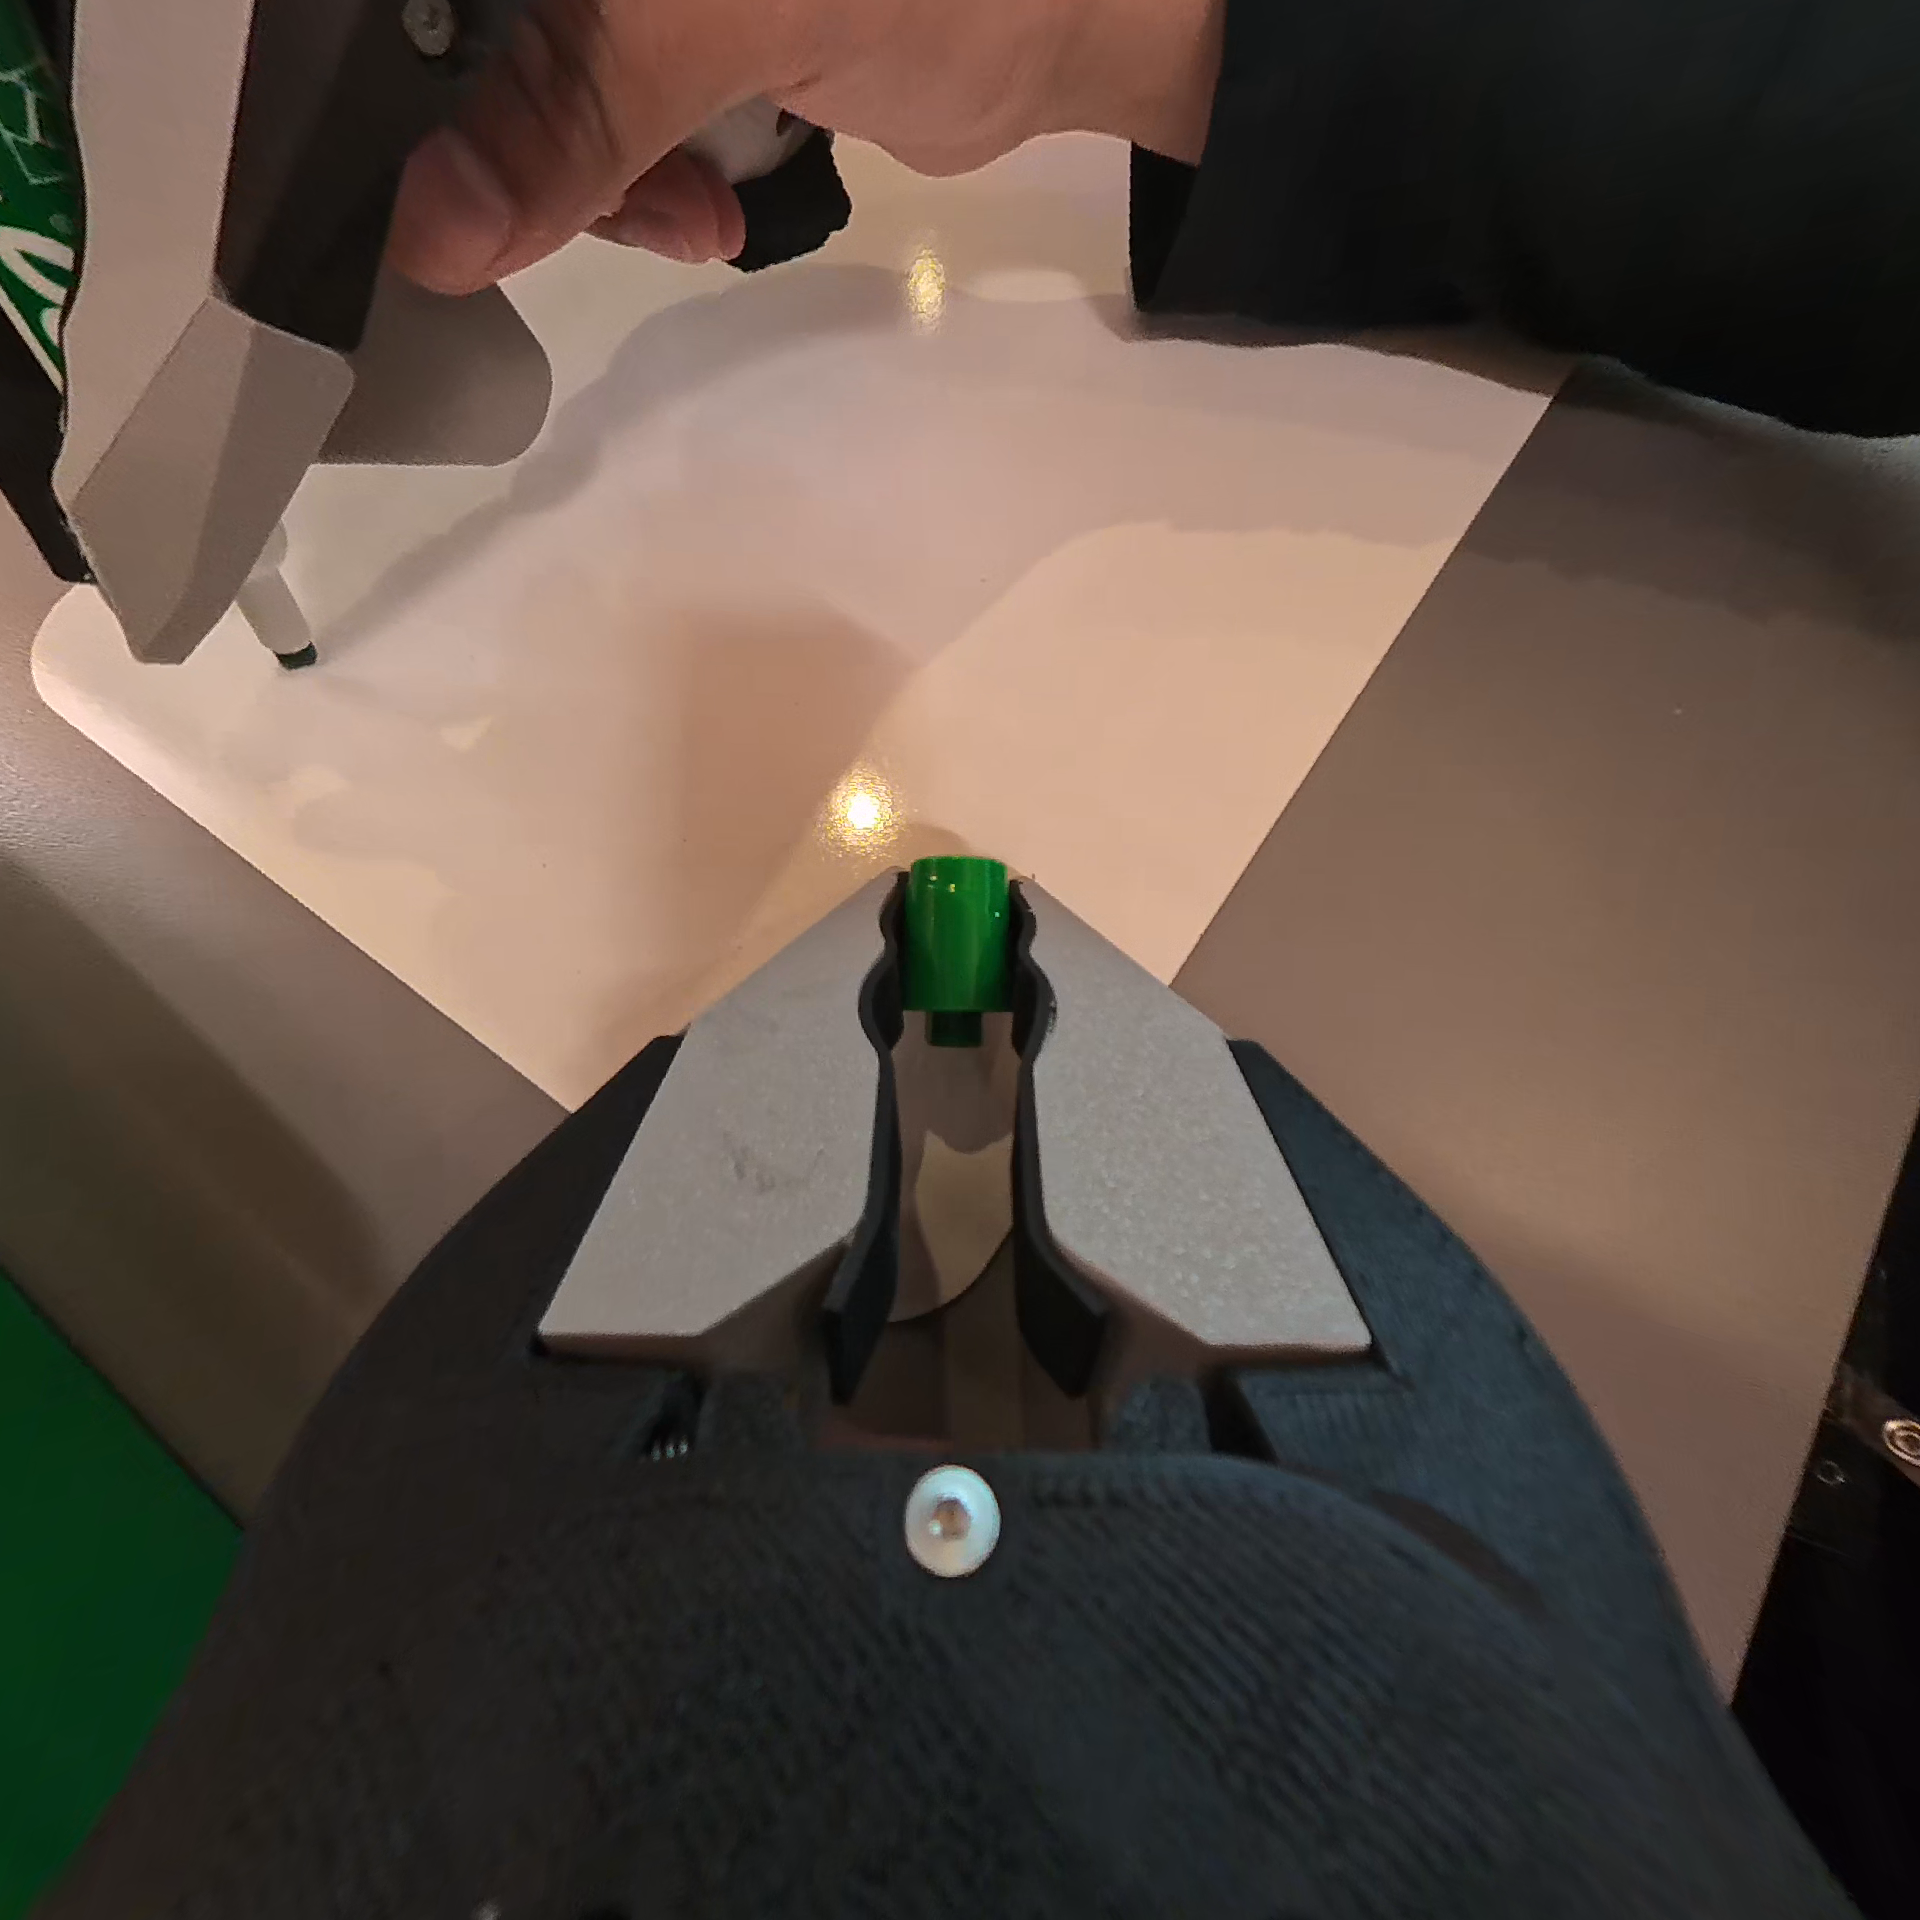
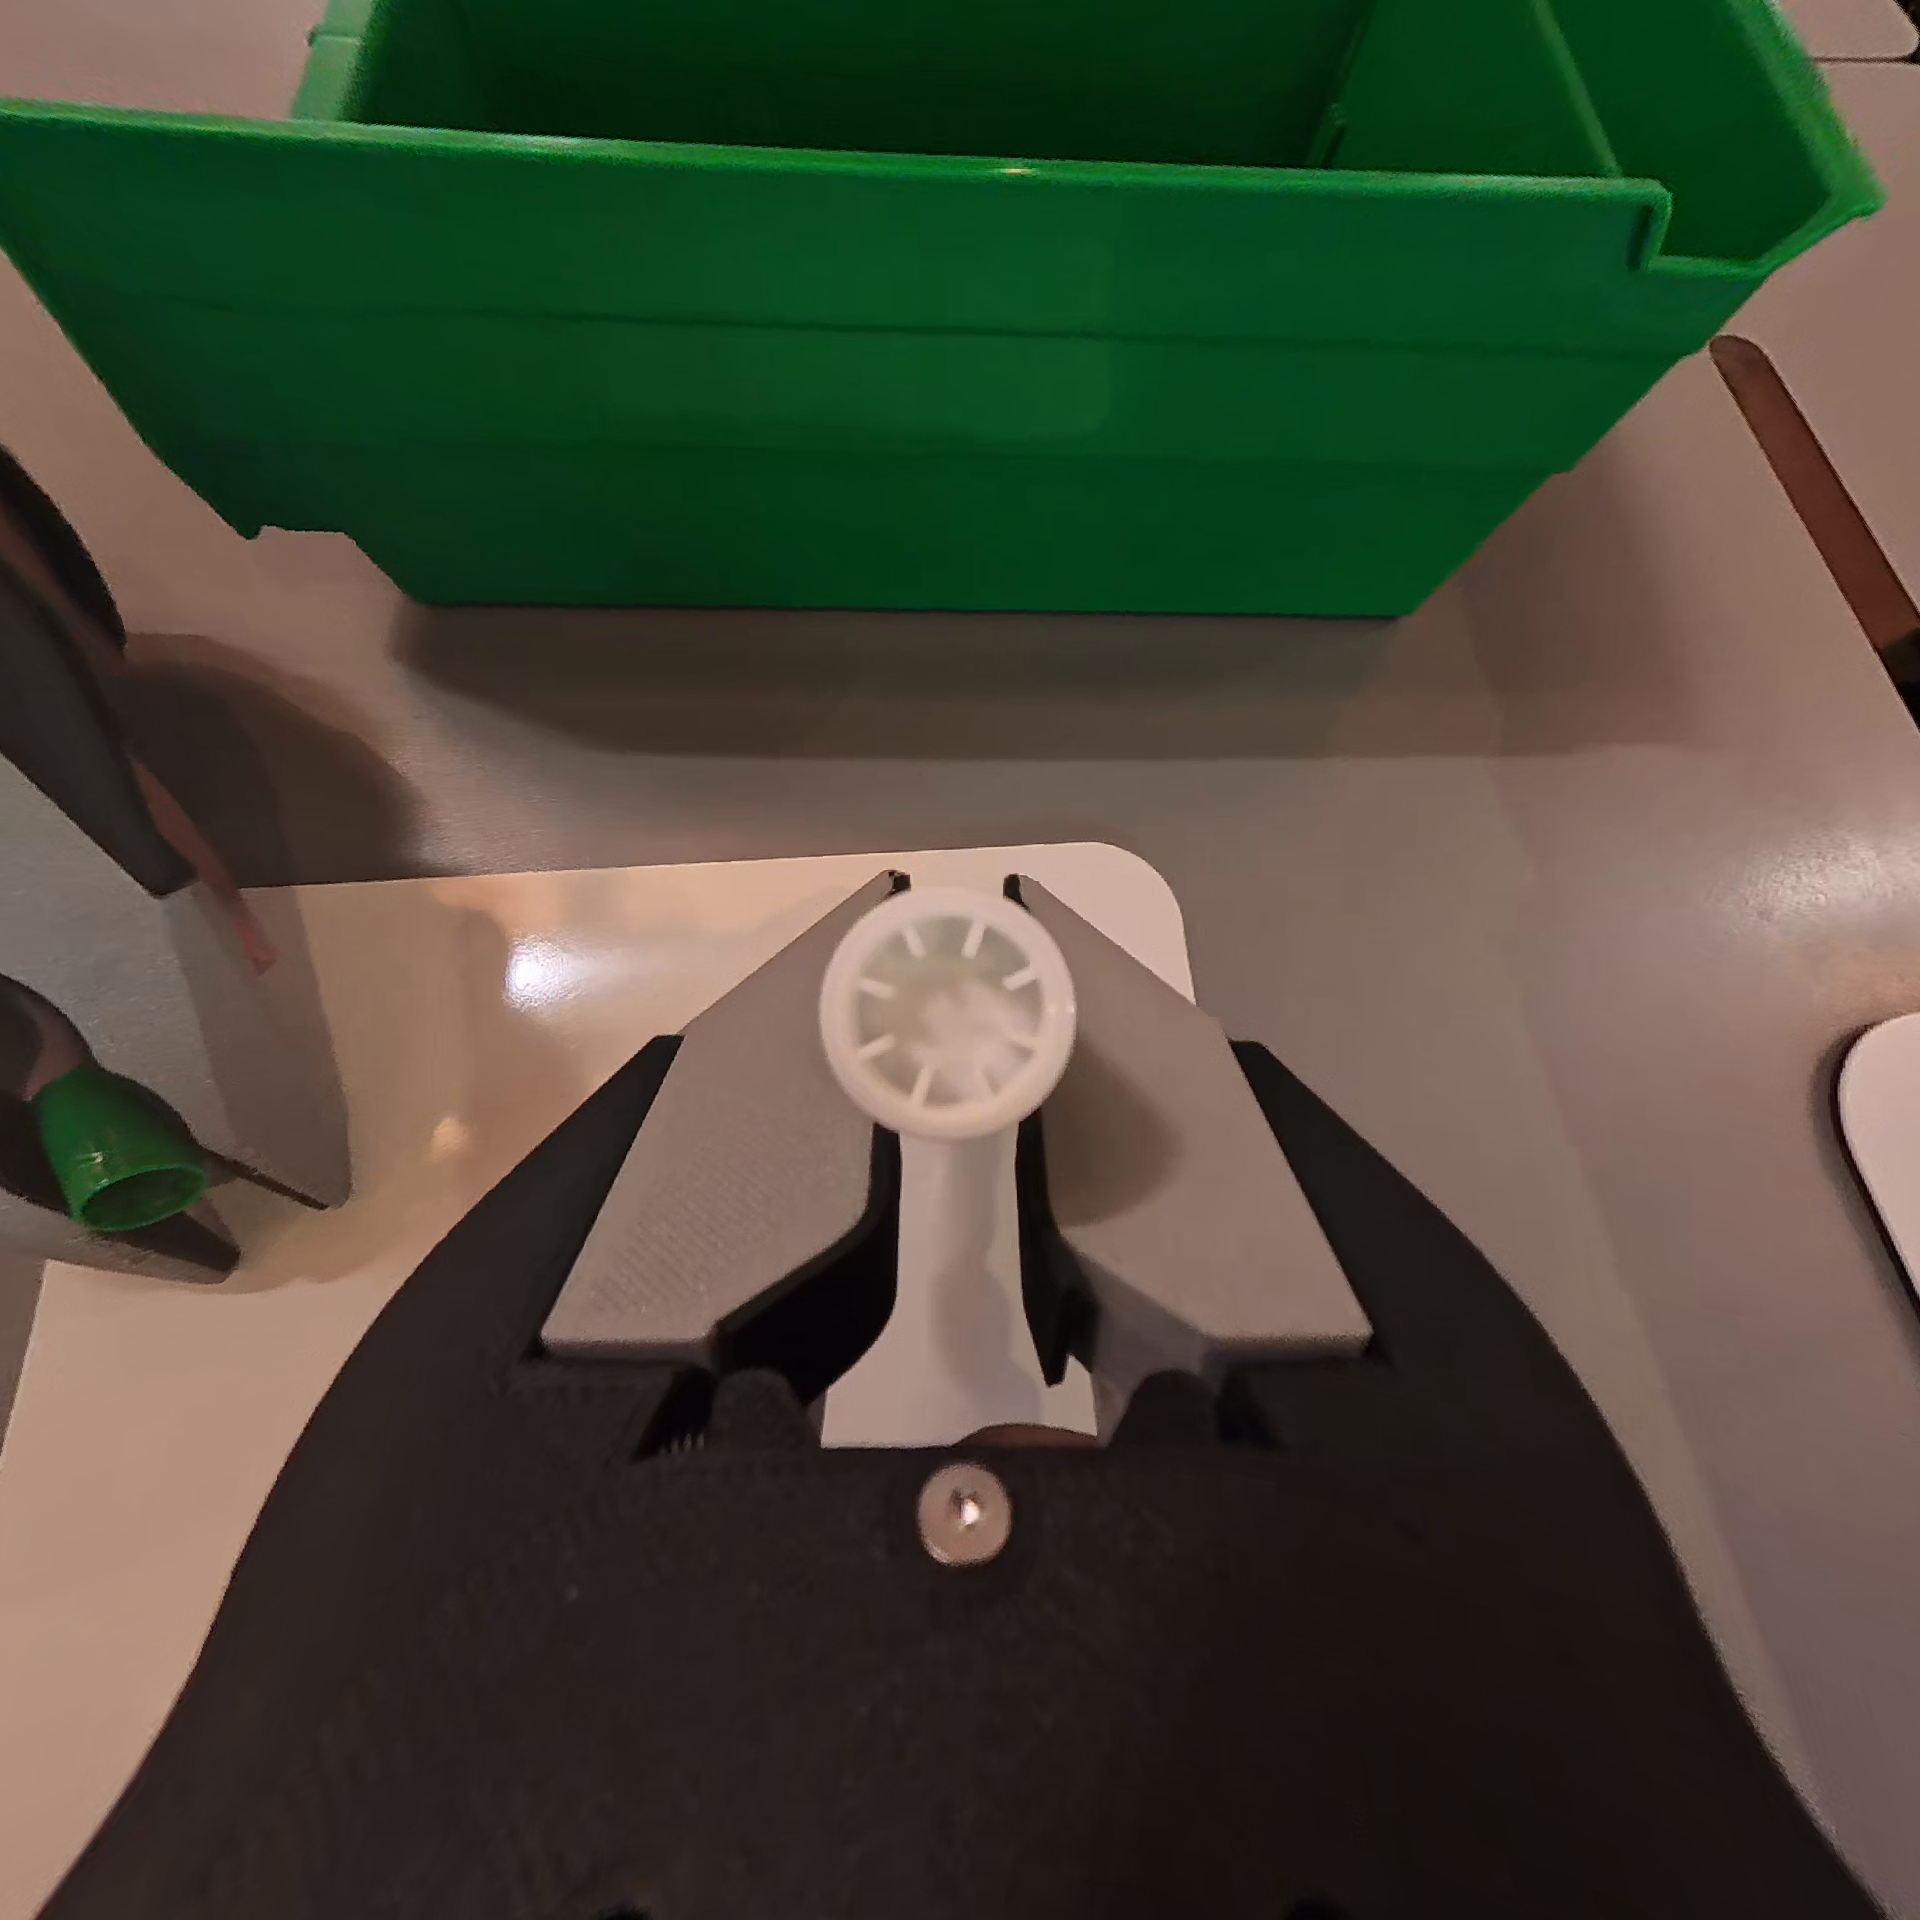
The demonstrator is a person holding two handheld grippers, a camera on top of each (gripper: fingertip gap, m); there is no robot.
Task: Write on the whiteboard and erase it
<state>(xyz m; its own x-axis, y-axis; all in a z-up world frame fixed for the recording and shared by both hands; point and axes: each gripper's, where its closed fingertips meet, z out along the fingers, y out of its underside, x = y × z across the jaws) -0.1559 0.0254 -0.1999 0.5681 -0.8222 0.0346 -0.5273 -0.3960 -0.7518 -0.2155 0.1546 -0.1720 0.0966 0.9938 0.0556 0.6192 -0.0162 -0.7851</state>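
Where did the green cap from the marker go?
The green cap is pinched in the left gripper, just above the whiteboard, away from the marker.

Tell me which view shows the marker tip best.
Left wrist view: the marker pokes below the right hand-held gripper, its dark tip at the whiteboard. Right wrist view shows only the marker's white back end, tip hidden.

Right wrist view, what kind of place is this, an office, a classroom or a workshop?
Probably an indoor desk set up for a demonstration, though I can't tell the room type. A grey table carries a small whiteboard and a green plastic bin; a second board's corner lies nearby.
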